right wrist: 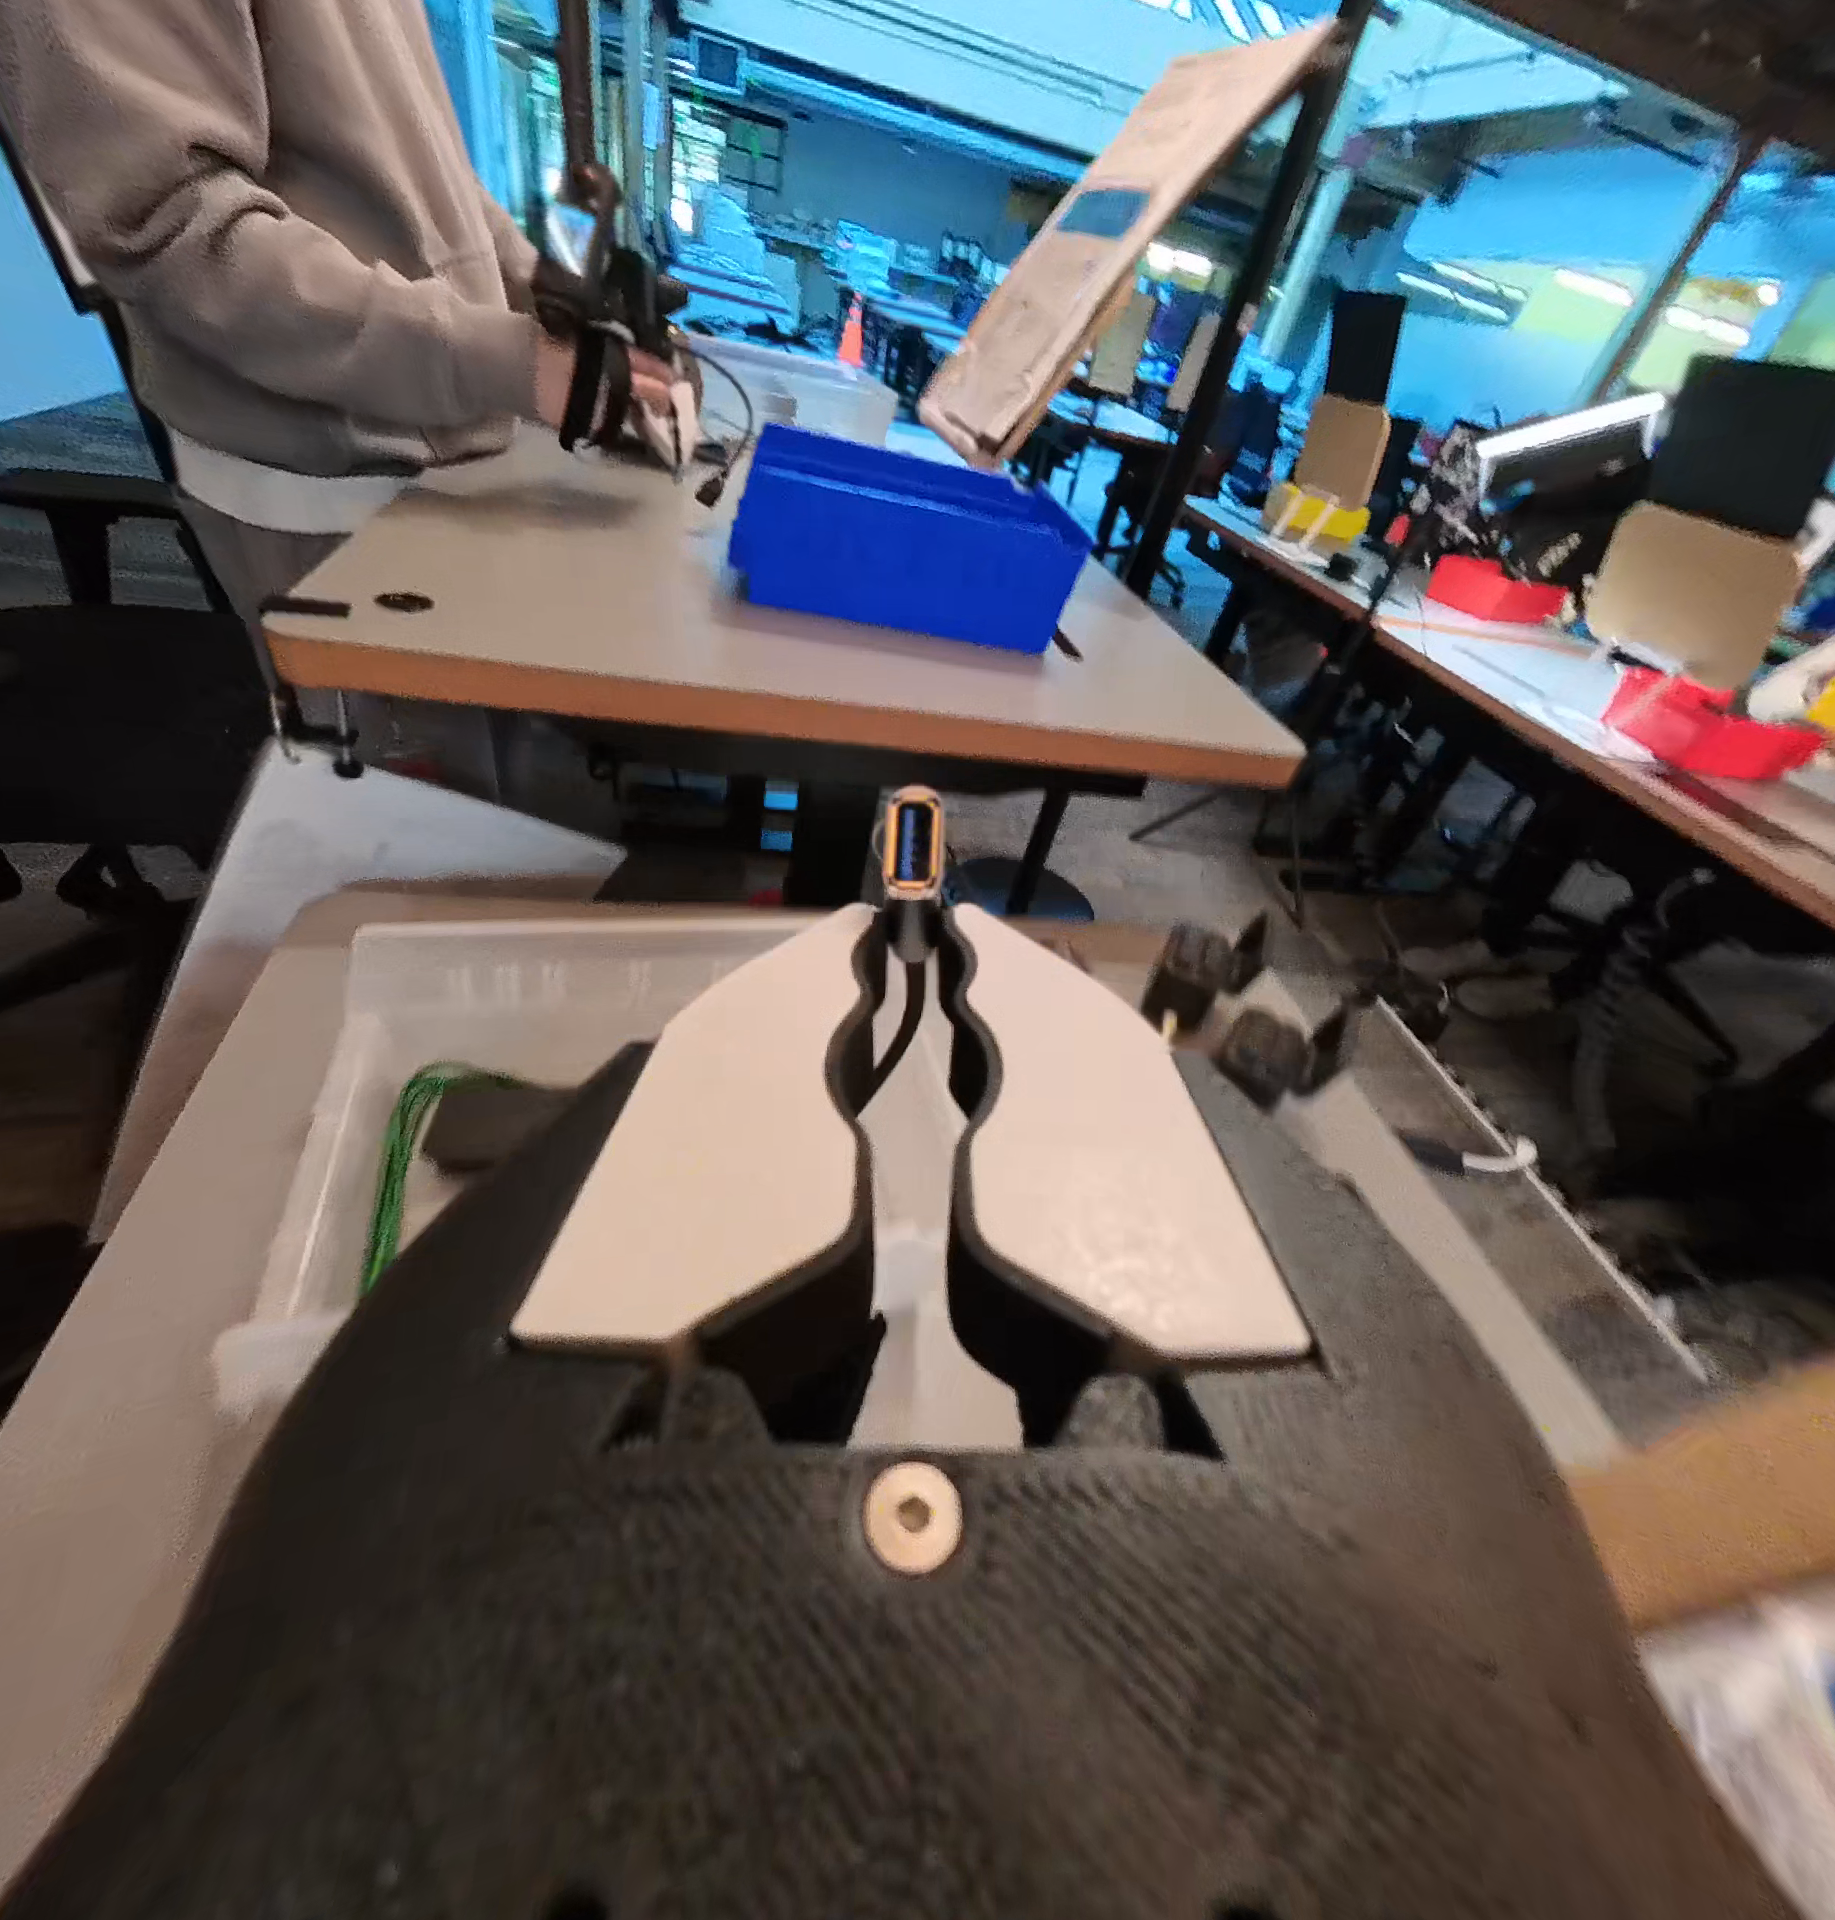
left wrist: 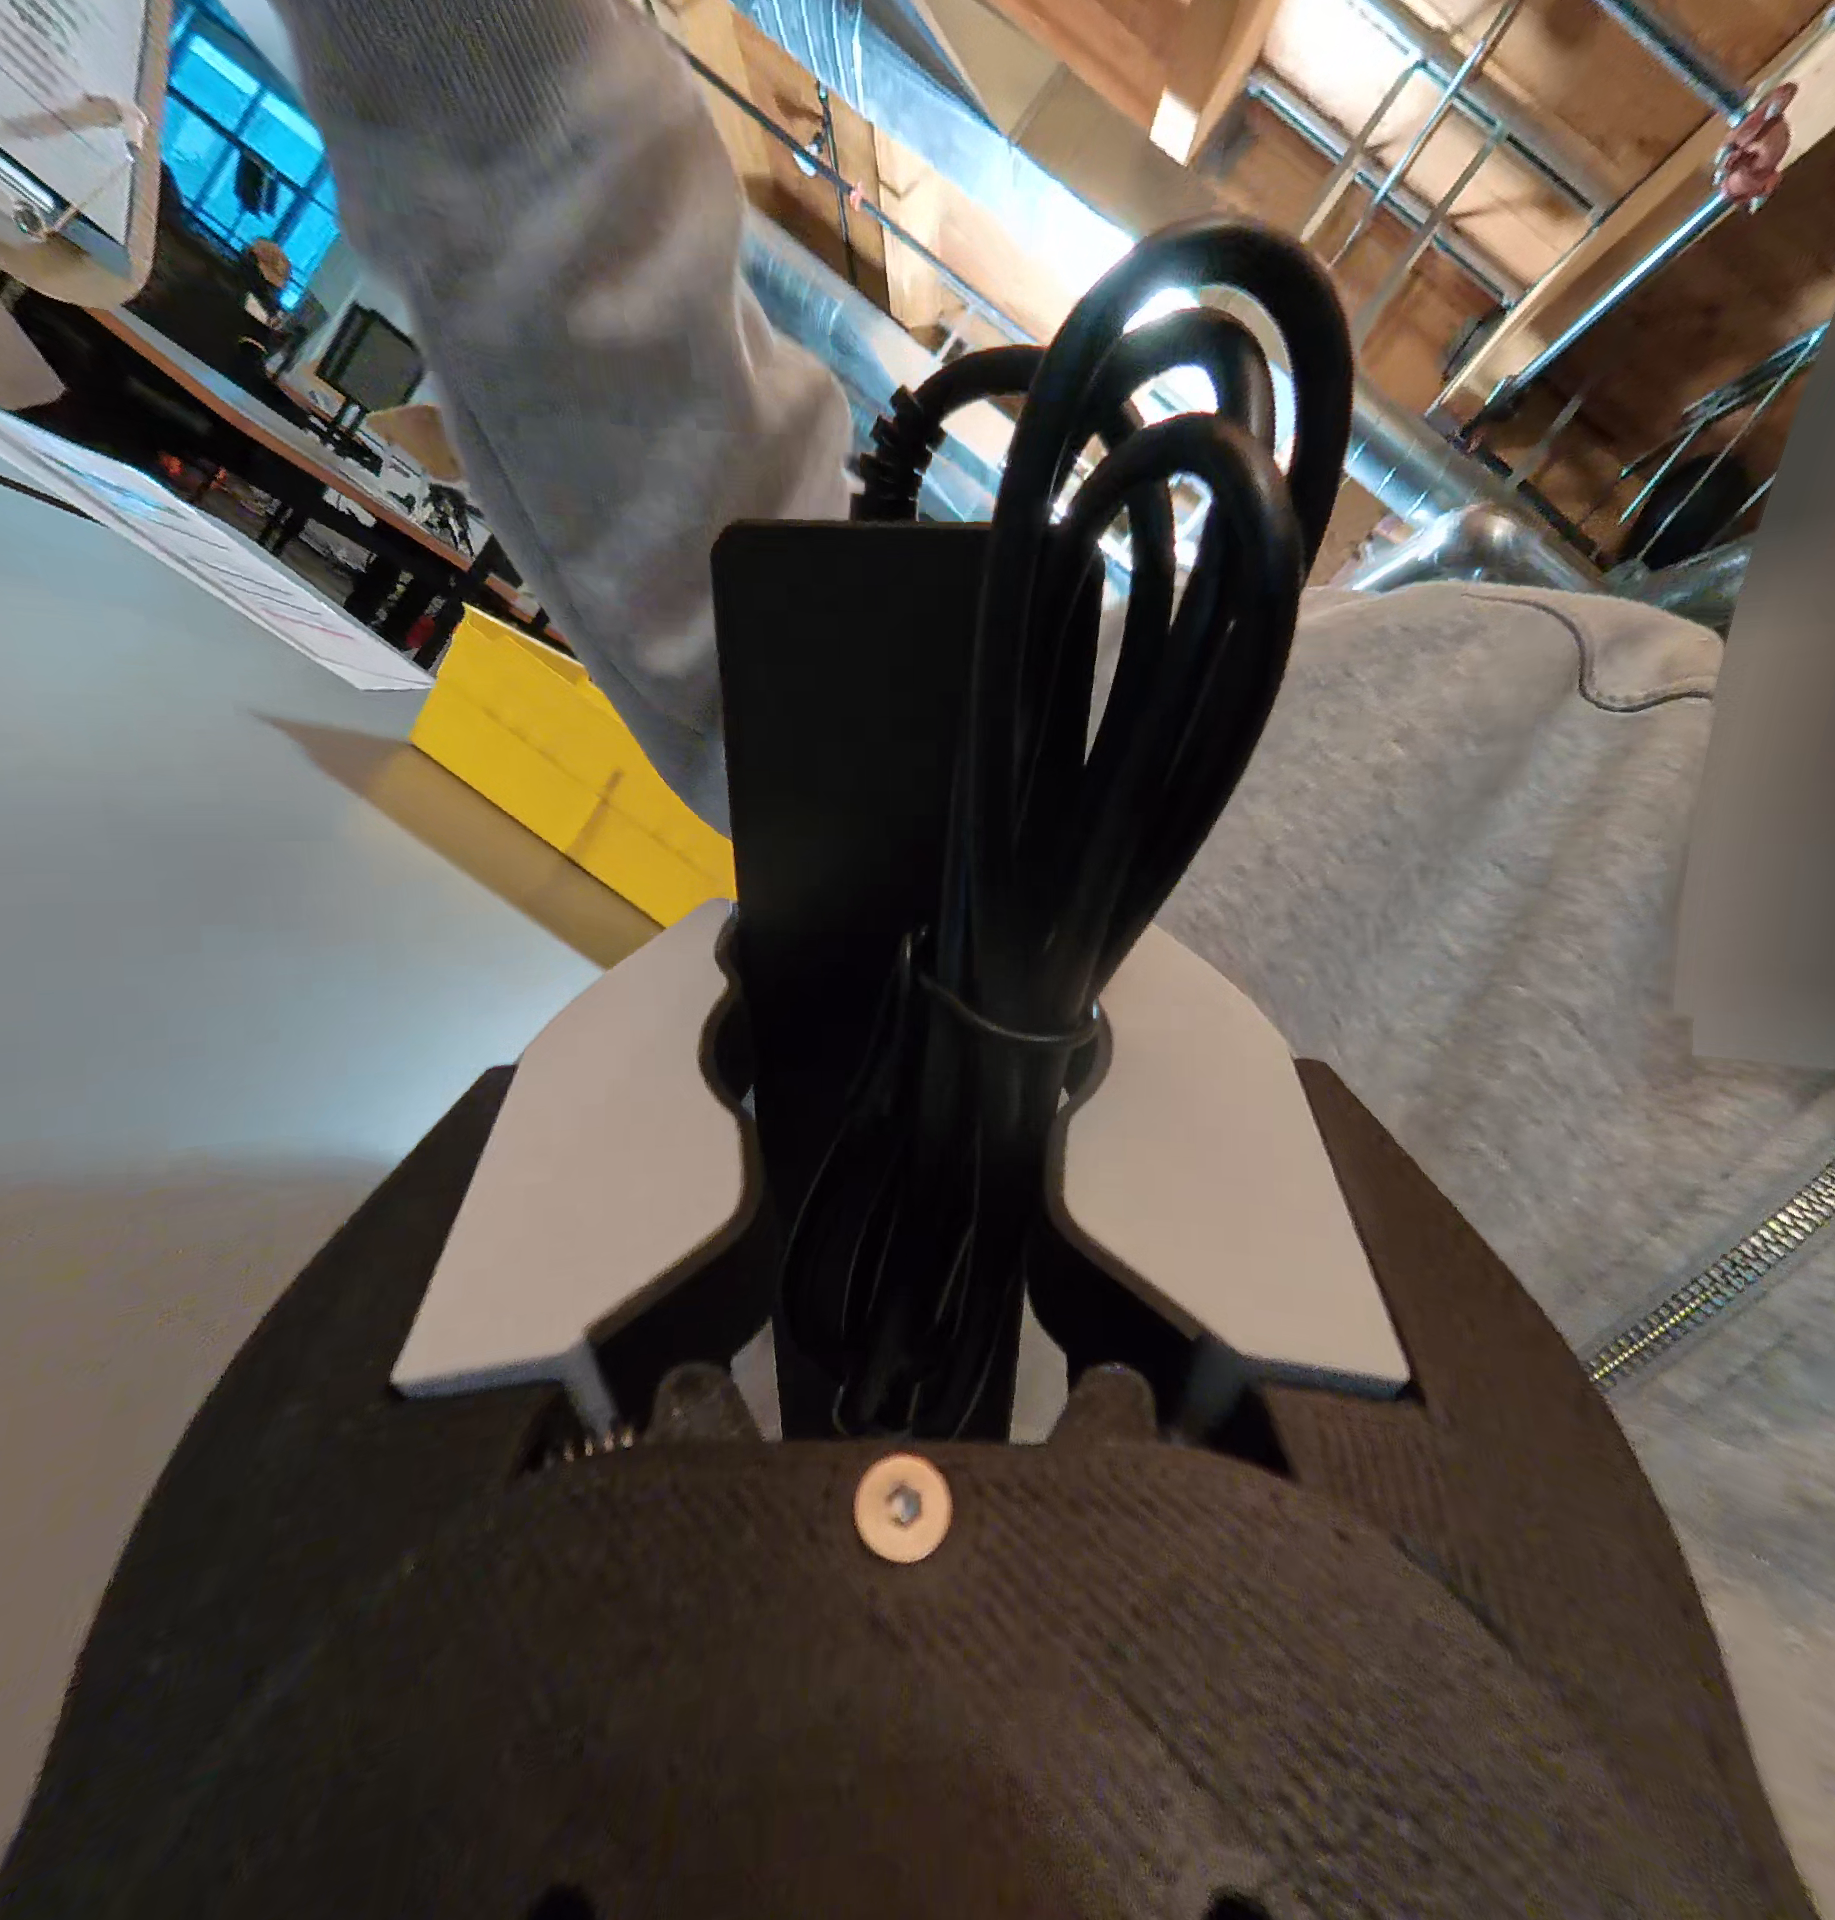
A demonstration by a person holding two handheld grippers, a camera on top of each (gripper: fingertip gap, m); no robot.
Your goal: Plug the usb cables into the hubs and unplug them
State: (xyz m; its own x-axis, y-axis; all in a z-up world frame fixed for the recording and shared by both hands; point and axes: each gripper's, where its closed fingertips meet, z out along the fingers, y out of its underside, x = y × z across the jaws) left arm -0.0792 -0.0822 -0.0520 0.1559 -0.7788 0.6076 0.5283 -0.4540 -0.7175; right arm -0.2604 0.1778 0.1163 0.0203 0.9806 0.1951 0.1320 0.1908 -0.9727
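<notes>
My left gripper [left wrist: 908,997] is shut on a flat black hub [left wrist: 840,727] with its black cable [left wrist: 1131,644] coiled and tied against it. It holds the hub tilted upward toward the ceiling, close to a person's grey sweater. My right gripper [right wrist: 911,925] is shut on a black USB cable just behind its connector [right wrist: 913,840]. The connector sticks out past the fingertips, its open end facing away, and the cable hangs down between the jaws. The two grippers do not show in each other's views.
A clear plastic bin [right wrist: 393,997] with green wires [right wrist: 399,1174] and a dark item lies under my right gripper on a light table [right wrist: 113,1403]. A yellow bin [left wrist: 560,769] stands on the table by my left gripper. Farther off, a person in a grey sweater [right wrist: 269,229] works beside a blue bin [right wrist: 902,535].
</notes>
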